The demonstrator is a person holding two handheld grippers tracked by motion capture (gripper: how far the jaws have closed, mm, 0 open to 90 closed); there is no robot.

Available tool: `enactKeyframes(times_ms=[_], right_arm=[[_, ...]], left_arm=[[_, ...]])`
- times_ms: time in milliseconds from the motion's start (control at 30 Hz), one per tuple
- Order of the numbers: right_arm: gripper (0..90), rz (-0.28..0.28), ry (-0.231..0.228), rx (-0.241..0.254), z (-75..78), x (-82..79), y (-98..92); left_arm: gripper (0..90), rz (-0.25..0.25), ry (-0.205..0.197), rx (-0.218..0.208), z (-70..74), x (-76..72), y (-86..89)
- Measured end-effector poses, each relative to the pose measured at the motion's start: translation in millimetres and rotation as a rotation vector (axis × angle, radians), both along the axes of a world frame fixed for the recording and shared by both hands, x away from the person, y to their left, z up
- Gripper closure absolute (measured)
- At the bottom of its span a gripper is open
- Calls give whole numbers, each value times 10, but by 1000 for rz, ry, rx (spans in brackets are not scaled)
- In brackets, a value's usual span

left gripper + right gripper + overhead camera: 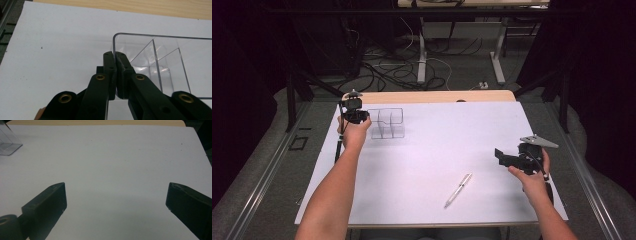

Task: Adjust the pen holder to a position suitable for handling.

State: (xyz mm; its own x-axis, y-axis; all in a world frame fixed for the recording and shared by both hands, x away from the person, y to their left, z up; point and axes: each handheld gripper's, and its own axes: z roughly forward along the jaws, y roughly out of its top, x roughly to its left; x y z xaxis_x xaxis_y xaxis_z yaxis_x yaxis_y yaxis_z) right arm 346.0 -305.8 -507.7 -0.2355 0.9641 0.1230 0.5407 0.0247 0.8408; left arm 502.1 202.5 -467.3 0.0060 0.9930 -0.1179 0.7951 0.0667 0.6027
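A clear plastic organizer (387, 123) with several compartments stands at the back left of the white sheet (442, 140). My left gripper (361, 117) is at its left end, and in the left gripper view (115, 57) the two black jaws pinch the organizer's (150, 50) thin side wall near its corner. My right gripper (501, 156) hovers over the right side of the sheet, held in a hand, its jaws wide apart with nothing between them (117, 192). A silver pen (458, 190) lies on the sheet toward the front, left of the right hand.
The sheet covers a wooden table whose bare edge (437, 96) shows at the back. A corner of the organizer (7, 140) appears at the far left of the right gripper view. Cables and table legs (422, 60) lie on the floor beyond.
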Motion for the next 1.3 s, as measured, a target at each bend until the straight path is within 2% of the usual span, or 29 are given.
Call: enactKeyframes(times_ms=[167,267,300,467,500,600,900,1300], right_arm=[[29,-1,5,5,0,-4,9],[29,-9,-10,4,-5,0,16],[29,1,4,4,3,-5,11],[29,6,-6,-6,1,-2,6],[29,-2,-19,-7,-7,5,13],[29,9,-5,-4,4,-5,9],[30,11,-5,-5,1,-4,20],[29,10,0,1,-1,-8,38]], left_arm=[[884,0,-6,-3,21,-39,-71],[883,5,-10,-15,46,-70,-113],[884,7,-12,-19,53,-80,-128],[883,10,-14,-39,74,-137,-213],[883,4,-12,-41,73,-150,-229],[884,-7,-5,-36,74,-190,-295],[883,-32,-9,-5,55,-269,-514],[883,-68,-7,-5,74,-332,-778]])
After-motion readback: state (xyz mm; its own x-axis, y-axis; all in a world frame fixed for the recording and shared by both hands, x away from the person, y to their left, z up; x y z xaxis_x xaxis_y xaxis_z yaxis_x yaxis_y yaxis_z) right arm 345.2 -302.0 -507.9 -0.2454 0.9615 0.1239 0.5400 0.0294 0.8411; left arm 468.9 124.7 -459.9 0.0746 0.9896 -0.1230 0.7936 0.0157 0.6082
